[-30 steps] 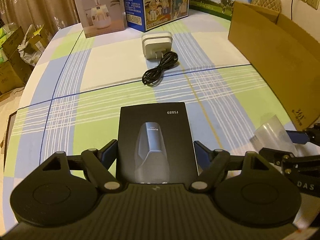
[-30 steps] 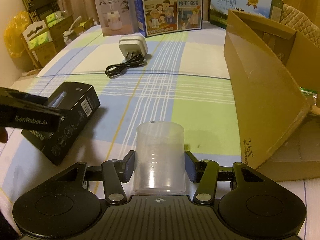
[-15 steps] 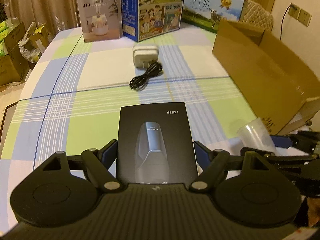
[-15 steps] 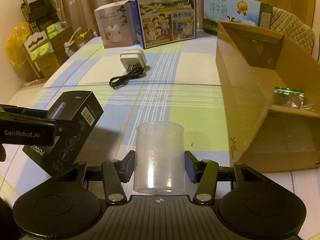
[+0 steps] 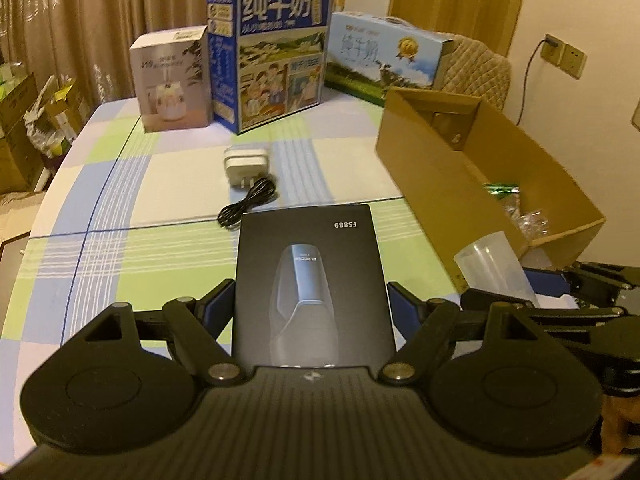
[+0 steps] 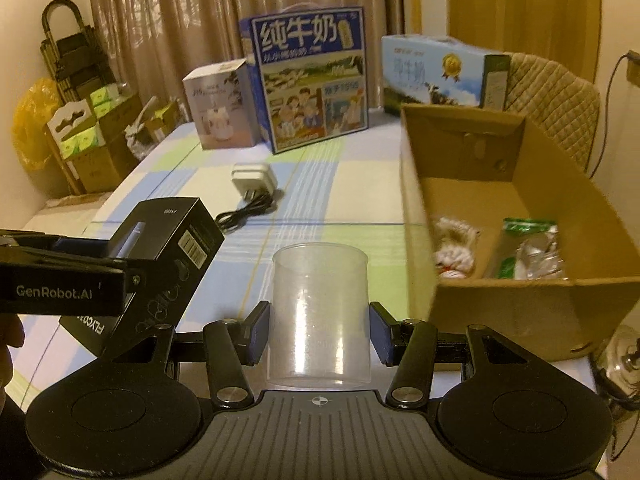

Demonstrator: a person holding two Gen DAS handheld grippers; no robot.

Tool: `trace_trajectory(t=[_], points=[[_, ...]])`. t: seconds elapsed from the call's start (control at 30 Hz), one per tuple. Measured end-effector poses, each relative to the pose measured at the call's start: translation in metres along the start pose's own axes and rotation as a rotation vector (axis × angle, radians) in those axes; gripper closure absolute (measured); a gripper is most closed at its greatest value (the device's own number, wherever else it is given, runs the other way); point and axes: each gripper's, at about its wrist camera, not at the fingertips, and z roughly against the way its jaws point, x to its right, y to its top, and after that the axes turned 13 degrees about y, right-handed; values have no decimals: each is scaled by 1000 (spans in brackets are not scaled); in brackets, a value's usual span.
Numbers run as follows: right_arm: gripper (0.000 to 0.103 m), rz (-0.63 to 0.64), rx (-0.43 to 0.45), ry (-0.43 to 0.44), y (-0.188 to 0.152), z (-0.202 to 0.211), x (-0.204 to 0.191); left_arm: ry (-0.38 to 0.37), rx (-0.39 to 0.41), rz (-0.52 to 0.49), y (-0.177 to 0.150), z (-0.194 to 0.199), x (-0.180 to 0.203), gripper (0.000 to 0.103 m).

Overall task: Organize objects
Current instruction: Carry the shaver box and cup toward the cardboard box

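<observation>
The open brown cardboard box (image 6: pixel 516 304) lies right of both loads, apparently nearer the right gripper (image 6: pixel 319 334), which clamps the clear plastic cup (image 6: pixel 319 316); the left gripper (image 5: pixel 310 306) clamps the flat black shaver box (image 5: pixel 310 276).

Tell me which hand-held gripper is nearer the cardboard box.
Right. The right hand-held gripper, holding the clear cup, is beside the cardboard box; the left hand-held gripper, holding the black box, is farther away.

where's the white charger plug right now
The white charger plug lies on the checked tablecloth mid-table, in front of the blue milk carton, with its coiled black cable just nearer the cameras.
</observation>
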Motion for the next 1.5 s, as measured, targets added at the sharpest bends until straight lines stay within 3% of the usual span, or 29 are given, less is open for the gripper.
trace_trajectory(t=[0.8, 1.5], points=[[54, -39, 98, -109, 18, 84, 54, -130, 79, -59, 26, 50, 74, 27], [54, -75, 129, -179, 40, 103, 121, -209, 106, -109, 73, 35, 140, 27]])
